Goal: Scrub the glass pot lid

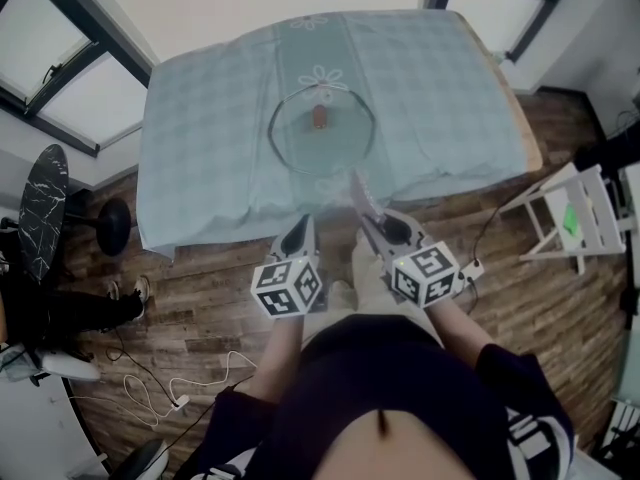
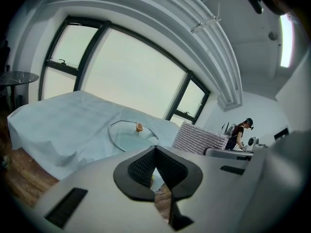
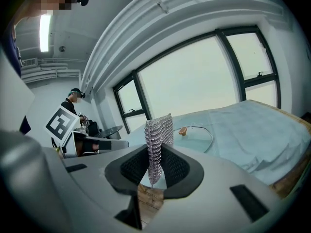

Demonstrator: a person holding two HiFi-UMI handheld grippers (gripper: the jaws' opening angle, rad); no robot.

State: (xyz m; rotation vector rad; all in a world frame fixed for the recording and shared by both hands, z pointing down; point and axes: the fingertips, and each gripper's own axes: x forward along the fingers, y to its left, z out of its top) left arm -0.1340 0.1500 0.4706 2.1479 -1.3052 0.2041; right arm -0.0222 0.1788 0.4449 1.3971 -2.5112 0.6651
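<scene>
A round glass pot lid [image 1: 300, 143] with a brown knob lies flat in the middle of the table draped in pale blue cloth [image 1: 200, 108]. Just off the table's near edge, the left gripper [image 1: 297, 230] has its jaws pressed together on nothing. Beside it, the right gripper [image 1: 372, 226] pinches a silvery mesh scrubbing cloth [image 3: 158, 140] that stands upright.

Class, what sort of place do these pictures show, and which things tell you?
Probably a lab or studio, not a kitchen: the glass pot lid lies on a cloth-covered table by large windows, and cables trail over the wooden floor.
</scene>
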